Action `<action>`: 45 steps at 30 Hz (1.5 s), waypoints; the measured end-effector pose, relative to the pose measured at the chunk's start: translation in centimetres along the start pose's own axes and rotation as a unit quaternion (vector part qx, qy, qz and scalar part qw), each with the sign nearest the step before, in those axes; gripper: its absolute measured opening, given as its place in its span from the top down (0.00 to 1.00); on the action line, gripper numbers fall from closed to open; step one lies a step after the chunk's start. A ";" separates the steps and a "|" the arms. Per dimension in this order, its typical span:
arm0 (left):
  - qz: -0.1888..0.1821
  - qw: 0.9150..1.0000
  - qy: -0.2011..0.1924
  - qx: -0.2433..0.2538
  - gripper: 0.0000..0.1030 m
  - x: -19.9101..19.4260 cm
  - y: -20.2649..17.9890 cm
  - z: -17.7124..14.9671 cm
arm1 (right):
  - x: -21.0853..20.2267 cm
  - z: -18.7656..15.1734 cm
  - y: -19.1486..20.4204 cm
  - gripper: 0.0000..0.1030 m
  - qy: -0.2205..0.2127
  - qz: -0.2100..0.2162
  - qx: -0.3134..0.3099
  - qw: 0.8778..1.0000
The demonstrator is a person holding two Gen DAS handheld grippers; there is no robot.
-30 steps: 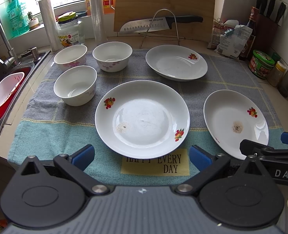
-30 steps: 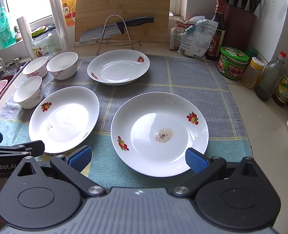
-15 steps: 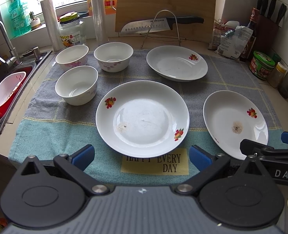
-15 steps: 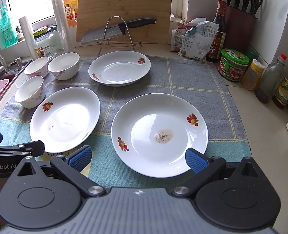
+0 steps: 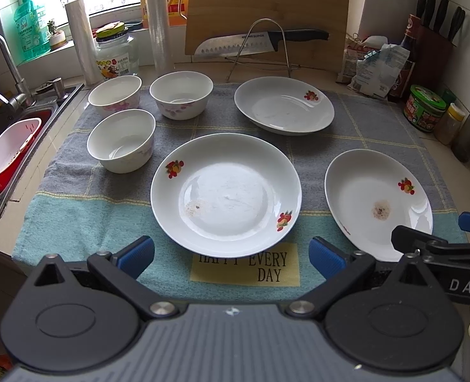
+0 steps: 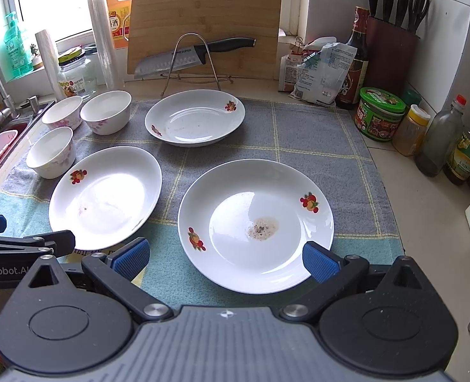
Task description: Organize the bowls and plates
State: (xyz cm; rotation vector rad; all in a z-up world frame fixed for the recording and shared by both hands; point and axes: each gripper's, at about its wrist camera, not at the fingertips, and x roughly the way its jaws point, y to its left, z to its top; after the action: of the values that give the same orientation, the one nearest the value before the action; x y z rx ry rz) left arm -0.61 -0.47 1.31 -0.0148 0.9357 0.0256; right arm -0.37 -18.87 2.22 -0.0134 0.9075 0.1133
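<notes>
Both grippers, left gripper (image 5: 231,251) and right gripper (image 6: 223,254), stayed spread and empty as you barely drifted, leaving every plate unstacked.

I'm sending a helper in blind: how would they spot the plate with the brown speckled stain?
Start at the grey and teal checked towel covering the counter. Three white fruit-print plates lie on it; take the one nearest the right edge, close to the jars. Its centre bears a brown speckled stain, darker than the faint smudge on the middle plate.

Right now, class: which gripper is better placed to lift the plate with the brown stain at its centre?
Right gripper: open, the stained plate directly ahead between its jaws.
</notes>
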 end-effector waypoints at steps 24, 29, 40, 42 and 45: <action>-0.104 0.992 -0.066 0.020 0.01 -0.9 -4.2 0.3 | -1.6 -2.7 -5.5 0.00 -0.106 0.051 -0.058 0.991; -0.131 0.988 -0.056 0.064 0.01 -0.7 -5.9 0.8 | -1.5 -3.9 -7.6 0.00 -0.106 0.066 -0.044 0.991; -0.192 0.974 -0.048 0.111 0.01 2.5 -7.4 3.1 | 0.4 -6.1 -9.3 0.00 -0.095 0.048 -0.043 0.993; -0.197 0.971 -0.045 0.131 0.01 3.4 -7.8 3.6 | 0.9 -6.3 -9.4 0.00 -0.095 0.048 -0.036 0.994; -0.214 0.962 -0.039 0.165 0.01 4.7 -8.2 4.4 | 1.7 -6.4 -9.4 0.00 -0.089 0.051 -0.028 0.994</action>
State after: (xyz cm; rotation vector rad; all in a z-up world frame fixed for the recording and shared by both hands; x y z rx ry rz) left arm 5.90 -8.52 0.17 0.0919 0.8327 -0.5279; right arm -3.41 -28.45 -3.43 -0.0081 0.7273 0.2320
